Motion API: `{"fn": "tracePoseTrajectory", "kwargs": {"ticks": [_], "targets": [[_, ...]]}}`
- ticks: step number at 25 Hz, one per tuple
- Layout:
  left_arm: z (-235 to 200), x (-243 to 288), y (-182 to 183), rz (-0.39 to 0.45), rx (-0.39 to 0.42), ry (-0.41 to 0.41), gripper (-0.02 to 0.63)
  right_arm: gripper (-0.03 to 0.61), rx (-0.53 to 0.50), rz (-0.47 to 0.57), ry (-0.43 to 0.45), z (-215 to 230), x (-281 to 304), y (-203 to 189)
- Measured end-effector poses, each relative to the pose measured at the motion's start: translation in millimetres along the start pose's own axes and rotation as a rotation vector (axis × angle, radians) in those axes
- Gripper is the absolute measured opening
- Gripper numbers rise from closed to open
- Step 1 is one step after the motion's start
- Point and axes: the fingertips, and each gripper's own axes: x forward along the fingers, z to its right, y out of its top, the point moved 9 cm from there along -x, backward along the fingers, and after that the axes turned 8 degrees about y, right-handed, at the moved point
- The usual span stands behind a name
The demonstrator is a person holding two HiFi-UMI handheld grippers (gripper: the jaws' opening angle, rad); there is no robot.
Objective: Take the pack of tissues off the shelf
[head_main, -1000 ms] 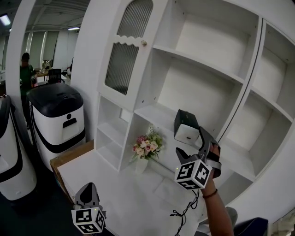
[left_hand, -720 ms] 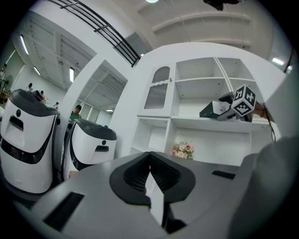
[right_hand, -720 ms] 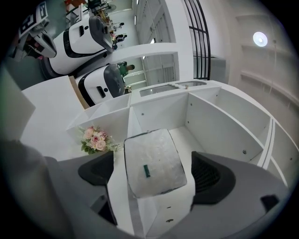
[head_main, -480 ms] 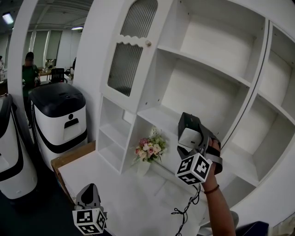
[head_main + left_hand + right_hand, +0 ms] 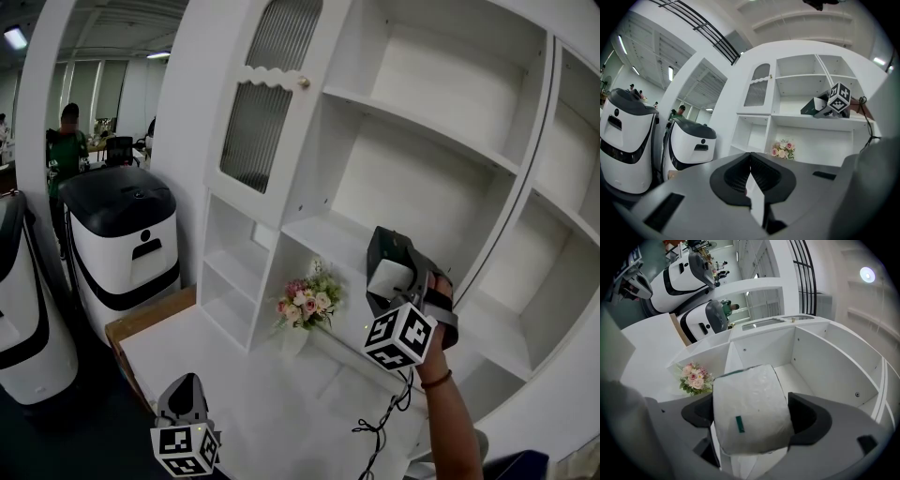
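The pack of tissues (image 5: 387, 277), white with a dark top, lies on the middle shelf (image 5: 319, 230) of the white cabinet. My right gripper (image 5: 399, 281) points level into that shelf, one jaw on each side of the pack. In the right gripper view the pack (image 5: 750, 399) fills the gap of the right gripper (image 5: 753, 414) and touches both pads; the jaws have just been closing on it. My left gripper (image 5: 185, 386) hangs low at the front left, far from the shelf. In its own view the left gripper (image 5: 750, 161) is shut and empty.
A small bouquet (image 5: 307, 302) stands in the compartment below and left of the pack. A black cable (image 5: 380, 427) lies on the white table (image 5: 262, 394). Two black-and-white machines (image 5: 122, 234) stand at the left. A glass-fronted door (image 5: 262, 94) closes the upper left compartment.
My right gripper has moved forward along the shelf, and its jaws now stand around the pack instead of in front of it. The left gripper has stayed in place.
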Motion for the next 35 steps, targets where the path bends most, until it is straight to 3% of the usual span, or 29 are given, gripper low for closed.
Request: {"fn": "tracePoseTrajectory", "kwargs": {"ticks": [18,35], "targets": [[-1.7,-3.0,4.7,0.01,0.008,0.006,0.018,0.378,-0.021,-0.035,0.0,-2.8,0.2,0.6],[-4.5,-10.1,12.3,0.012,0.031,-0.022,0.018,0.377,-0.001,-0.015,-0.005,-6.6,-15.8,1.4]]}}
